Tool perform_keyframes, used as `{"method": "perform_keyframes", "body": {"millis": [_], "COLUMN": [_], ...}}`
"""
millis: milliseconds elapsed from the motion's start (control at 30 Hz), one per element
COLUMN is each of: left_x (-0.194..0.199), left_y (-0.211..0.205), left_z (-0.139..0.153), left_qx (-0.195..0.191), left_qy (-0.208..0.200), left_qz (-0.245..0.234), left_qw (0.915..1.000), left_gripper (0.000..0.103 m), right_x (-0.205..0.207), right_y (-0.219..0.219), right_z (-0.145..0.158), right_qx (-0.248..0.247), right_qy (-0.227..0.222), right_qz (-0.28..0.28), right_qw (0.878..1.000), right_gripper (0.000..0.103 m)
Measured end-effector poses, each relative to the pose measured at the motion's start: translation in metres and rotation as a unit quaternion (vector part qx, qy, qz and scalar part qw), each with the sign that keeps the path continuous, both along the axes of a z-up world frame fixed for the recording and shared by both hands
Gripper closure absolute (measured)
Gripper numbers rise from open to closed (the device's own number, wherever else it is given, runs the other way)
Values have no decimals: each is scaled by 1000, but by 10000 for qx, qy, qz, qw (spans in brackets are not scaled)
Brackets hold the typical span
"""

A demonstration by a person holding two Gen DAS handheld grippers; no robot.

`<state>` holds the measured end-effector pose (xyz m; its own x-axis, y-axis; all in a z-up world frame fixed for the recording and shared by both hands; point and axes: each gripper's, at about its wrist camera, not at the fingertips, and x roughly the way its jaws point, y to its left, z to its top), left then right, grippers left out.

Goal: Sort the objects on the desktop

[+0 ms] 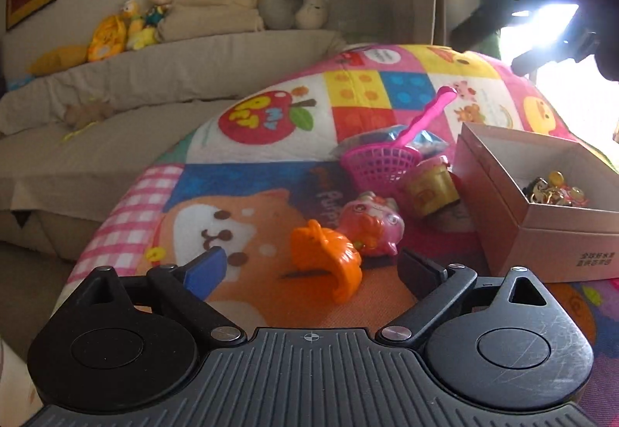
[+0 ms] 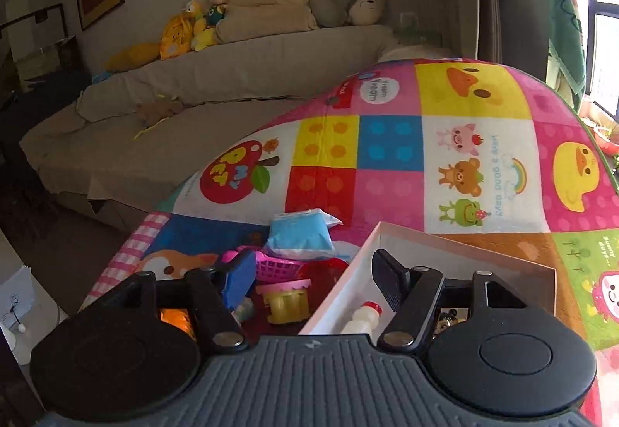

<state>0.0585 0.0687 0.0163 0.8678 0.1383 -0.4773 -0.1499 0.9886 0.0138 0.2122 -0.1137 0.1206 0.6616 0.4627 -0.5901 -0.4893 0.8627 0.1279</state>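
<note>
While left gripper (image 1: 311,270) hangs wide open, jaws flank orange toy (image 1: 327,258), lined up for grab, we judge. Pink toy (image 1: 371,227), scoop (image 1: 381,162), cup (image 1: 431,187) wait beyond, beside box (image 1: 541,229). Right gripper (image 2: 309,282) spread wide, empty, above box rim (image 2: 340,299), bottle (image 2: 361,318) inside.

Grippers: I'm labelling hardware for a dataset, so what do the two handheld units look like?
Both the left gripper and the right gripper are matte black, with a ribbed grey deck, two round pivot discs and silver pins. Each pairs one blue-padded finger with one black ribbed finger. No cables or sleeves show.
</note>
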Motion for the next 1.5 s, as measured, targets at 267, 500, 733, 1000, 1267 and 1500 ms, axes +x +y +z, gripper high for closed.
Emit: {"method": "perform_keyframes", "body": {"millis": [267,500,733,1000,1267,1500], "left_x": [0,-5,-30,-66,-60,-4], "left_y": [9,-2,-16,-23,-42,-67], "left_z": [-1,-2,0,11,37,29], "left_qx": [-425,-367,-160,76,417,639], "left_qy": [71,217,288,338,-15,180], "left_qz": [-92,-578,-1070,-1386,-1679,-2028], "left_qw": [9990,9974,9937,9897,9849,9770], "left_gripper": [3,2,1,0,0,0], "right_x": [120,127,28,-83,-162,-177], "right_y": [81,103,89,-4,-82,-127], "right_z": [-54,-107,-82,-4,-65,-108], "right_qx": [-523,-892,-746,-139,-669,-420], "right_qy": [1110,2197,2169,465,626,527], "right_qz": [-220,-40,949,967,661,-379], "right_qw": [9922,9715,9687,9941,9936,9970], "right_gripper": [13,47,51,51,50,29]}}
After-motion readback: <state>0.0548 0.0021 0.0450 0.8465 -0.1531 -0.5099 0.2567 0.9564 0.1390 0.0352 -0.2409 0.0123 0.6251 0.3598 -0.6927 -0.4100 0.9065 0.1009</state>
